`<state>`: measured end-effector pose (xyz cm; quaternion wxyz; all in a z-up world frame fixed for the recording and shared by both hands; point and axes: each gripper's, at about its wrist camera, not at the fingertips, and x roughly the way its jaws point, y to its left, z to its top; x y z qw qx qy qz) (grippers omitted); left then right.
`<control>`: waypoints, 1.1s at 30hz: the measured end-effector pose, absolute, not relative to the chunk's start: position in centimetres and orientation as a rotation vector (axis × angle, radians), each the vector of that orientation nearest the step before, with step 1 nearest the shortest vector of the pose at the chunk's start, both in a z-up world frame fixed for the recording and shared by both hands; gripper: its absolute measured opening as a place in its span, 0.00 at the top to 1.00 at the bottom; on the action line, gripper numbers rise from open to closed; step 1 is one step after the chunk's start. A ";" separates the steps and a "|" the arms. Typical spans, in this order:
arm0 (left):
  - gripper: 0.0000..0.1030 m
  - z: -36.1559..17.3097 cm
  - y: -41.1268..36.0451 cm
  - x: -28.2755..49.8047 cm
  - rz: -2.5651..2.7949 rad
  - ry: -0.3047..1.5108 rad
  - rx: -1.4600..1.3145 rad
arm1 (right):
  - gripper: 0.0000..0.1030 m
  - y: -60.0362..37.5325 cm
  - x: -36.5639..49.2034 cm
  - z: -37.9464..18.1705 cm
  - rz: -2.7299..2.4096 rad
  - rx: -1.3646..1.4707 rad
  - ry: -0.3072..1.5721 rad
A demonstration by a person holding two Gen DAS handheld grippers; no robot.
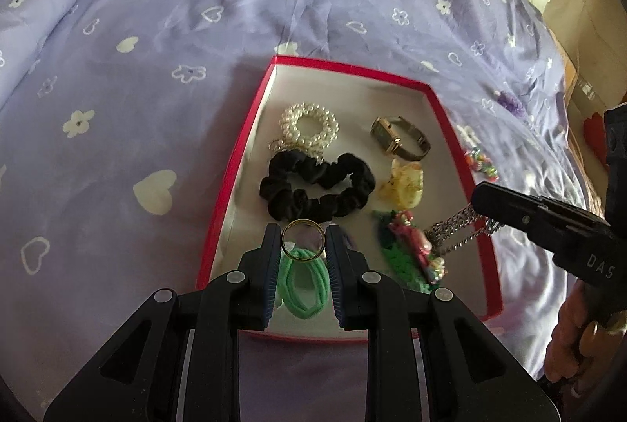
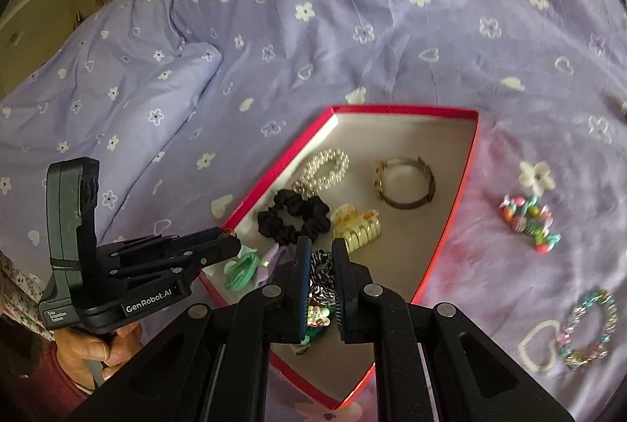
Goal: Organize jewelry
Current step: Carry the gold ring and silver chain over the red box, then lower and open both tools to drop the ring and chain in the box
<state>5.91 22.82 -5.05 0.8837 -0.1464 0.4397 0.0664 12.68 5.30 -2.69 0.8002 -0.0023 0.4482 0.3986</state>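
Note:
A red-rimmed box (image 1: pixel 454 132) lies on the bed and holds a pearl bracelet (image 1: pixel 309 126), a watch (image 1: pixel 397 138), a black scrunchie (image 1: pixel 315 187), a yellow claw clip (image 1: pixel 401 185), green hair ties (image 1: pixel 303 279) and a green-pink piece (image 1: pixel 411 249). My left gripper (image 1: pixel 303 238) is shut on a gold ring (image 1: pixel 303 230) above the box's near end. My right gripper (image 2: pixel 321 257) is shut on a silver chain (image 2: pixel 322 277) that hangs over the box; the chain also shows in the left wrist view (image 1: pixel 458 230).
Two colourful beaded bracelets (image 2: pixel 529 222) (image 2: pixel 588 328) lie on the lilac flowered sheet (image 2: pixel 392 30) right of the box. A purple item (image 1: pixel 509 104) lies further right. A folded quilt edge (image 2: pixel 156 77) rises at the left.

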 end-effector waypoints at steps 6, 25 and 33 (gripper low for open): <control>0.80 -6.5 23.0 6.4 0.139 0.945 -0.320 | 0.90 5.6 12.8 -4.2 0.860 -0.006 0.997; 0.79 -7.7 22.9 7.0 0.130 0.983 -0.315 | 0.90 5.9 13.0 -6.1 0.862 0.008 1.066; 0.79 -7.7 22.9 7.1 0.135 0.986 -0.315 | 0.89 6.1 12.9 -6.1 0.862 0.007 1.065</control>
